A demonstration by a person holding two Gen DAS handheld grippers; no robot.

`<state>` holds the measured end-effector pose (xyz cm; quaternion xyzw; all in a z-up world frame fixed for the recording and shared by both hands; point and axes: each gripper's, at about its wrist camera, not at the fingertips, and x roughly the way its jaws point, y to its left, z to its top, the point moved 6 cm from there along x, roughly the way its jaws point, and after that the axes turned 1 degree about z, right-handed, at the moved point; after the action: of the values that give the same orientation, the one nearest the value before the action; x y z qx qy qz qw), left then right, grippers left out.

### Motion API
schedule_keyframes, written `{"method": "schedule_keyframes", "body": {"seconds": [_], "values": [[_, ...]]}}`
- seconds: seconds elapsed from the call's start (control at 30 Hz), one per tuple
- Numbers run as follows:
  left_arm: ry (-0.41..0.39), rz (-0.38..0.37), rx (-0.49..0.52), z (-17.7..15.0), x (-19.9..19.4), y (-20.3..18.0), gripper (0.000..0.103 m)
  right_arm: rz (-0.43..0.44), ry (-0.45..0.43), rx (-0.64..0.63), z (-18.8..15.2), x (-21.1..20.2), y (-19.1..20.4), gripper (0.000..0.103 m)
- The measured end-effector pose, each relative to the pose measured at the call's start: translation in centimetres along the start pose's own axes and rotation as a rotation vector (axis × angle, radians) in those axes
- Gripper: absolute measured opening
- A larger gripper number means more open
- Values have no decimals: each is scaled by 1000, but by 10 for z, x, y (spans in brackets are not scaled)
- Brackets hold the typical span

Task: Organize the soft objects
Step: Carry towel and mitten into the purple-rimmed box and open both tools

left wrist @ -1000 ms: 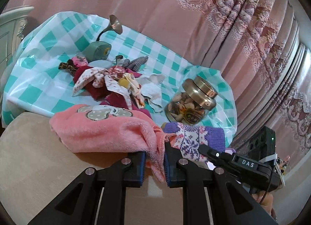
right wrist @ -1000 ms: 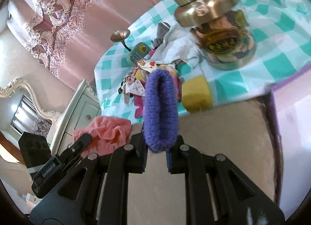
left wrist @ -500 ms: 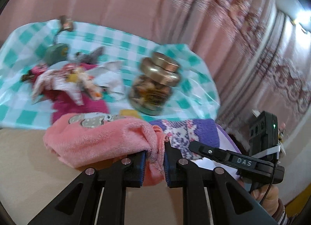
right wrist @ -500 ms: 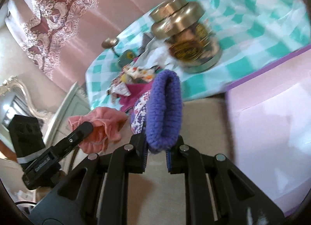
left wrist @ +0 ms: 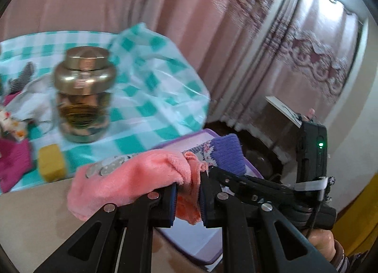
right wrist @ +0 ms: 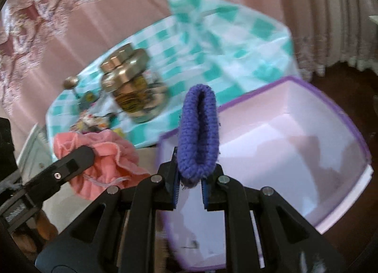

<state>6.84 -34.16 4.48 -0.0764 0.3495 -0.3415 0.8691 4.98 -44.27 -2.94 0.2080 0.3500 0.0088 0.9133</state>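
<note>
My left gripper [left wrist: 187,199] is shut on a pink fleece sock [left wrist: 132,176] and holds it in the air beside the purple-rimmed box [left wrist: 189,237]. My right gripper [right wrist: 190,192] is shut on a purple knit sock [right wrist: 198,131] and holds it over the near left part of the open, pale pink box [right wrist: 295,145]. The purple sock [left wrist: 226,155] and right gripper [left wrist: 255,188] also show in the left wrist view, just right of the pink sock. The pink sock [right wrist: 106,157] and left gripper also show at the left of the right wrist view.
A glass jar with a gold lid [left wrist: 82,98] stands on the teal checked cloth [left wrist: 151,98]. A yellow sponge [left wrist: 50,162] lies near the cloth's front edge, with a heap of fabrics [left wrist: 11,131] at the left. Pink curtains hang behind.
Both grippers have swung right with their socks, from over the beige surface to the purple-rimmed box. The jar and fabric heap have shifted left in both views.
</note>
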Motion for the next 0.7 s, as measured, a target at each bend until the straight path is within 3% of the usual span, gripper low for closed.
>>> {"method": "schedule_keyframes", "body": {"seconds": [0.07, 0.13, 0.17, 0.2, 0.27, 0.37, 0.4, 0.53, 0.7], "values": [[19, -31, 28, 1, 10, -13, 20, -48, -4, 4, -1, -2, -12, 18], [55, -65, 61, 0, 23, -28, 43, -108, -1, 13, -2, -2, -24, 19], [77, -64, 80, -2, 29, -33, 70, -143, 1, 23, -2, -2, -30, 20], [90, -48, 94, -4, 33, -36, 88, -167, 6, 29, -4, -1, -31, 23], [85, -14, 102, -6, 37, -36, 89, -206, 18, 43, -7, -1, -42, 32], [88, 21, 101, -10, 37, -30, 89, -240, 3, 48, -5, -6, -49, 66], [85, 32, 97, -11, 36, -25, 89, -250, -5, 42, -5, -8, -50, 71], [22, 47, 73, -7, 24, -9, 89, -264, -24, 3, -2, -13, -43, 71], [-7, 144, 112, -2, 0, 19, 89, -248, -29, -33, -1, -11, -29, 71]]}}
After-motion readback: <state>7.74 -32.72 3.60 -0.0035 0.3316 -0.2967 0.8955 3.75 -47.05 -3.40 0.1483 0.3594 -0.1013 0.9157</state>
